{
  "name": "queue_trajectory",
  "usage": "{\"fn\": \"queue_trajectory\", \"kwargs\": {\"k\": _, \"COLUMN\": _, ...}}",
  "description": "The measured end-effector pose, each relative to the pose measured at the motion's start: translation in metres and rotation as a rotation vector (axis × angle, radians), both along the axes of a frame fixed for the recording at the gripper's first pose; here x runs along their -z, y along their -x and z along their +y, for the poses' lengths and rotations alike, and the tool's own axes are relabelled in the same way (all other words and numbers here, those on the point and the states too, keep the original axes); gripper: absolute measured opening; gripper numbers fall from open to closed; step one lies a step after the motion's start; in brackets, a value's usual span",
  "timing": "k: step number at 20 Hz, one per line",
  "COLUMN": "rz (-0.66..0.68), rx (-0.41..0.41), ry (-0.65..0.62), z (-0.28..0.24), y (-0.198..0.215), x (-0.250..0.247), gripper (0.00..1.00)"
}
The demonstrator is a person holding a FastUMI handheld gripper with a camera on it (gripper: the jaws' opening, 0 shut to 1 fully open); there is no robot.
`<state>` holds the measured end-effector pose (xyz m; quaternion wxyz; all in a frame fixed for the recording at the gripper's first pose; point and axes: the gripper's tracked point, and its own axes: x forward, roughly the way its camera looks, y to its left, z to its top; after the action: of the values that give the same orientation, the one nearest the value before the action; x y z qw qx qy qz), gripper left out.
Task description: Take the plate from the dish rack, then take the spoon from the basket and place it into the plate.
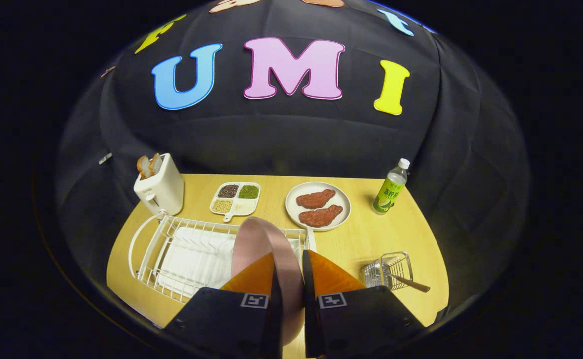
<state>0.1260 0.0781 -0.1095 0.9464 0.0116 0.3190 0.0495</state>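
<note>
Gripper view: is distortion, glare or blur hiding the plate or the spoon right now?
Gripper view: fisheye bends the table edges. The pink plate, edge-on between the gripper fingers, is sharp. No glare. The spoon in the wire basket is small but readable. Lighting is even, falling off toward the dark wall.

Plate (256, 244) lower edge hidden between orange fingers (256, 276); spoon (411, 283) bowl obscured inside basket (388, 269).

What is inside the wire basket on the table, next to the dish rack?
A spoon lies in the wire basket, its handle sticking out over the rim. Its bowl end is hidden behind the wires. The tongs are shut on the pink plate above the dish rack.
</note>
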Motion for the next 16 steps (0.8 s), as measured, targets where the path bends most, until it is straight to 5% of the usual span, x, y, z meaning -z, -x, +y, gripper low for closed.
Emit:
{"fn": "queue_trajectory", "kwargs": {"k": 6, "rz": 0.072, "rx": -0.029, "ry": -0.225, "z": -0.021, "y": 0.067, "x": 0.011, "gripper": 0.22}}
{"fn": "queue_trajectory", "kwargs": {"k": 16, "rz": 0.237, "rx": -0.011, "ry": -0.466, "z": -0.029, "y": 0.163, "x": 0.099, "gripper": 0.22}}
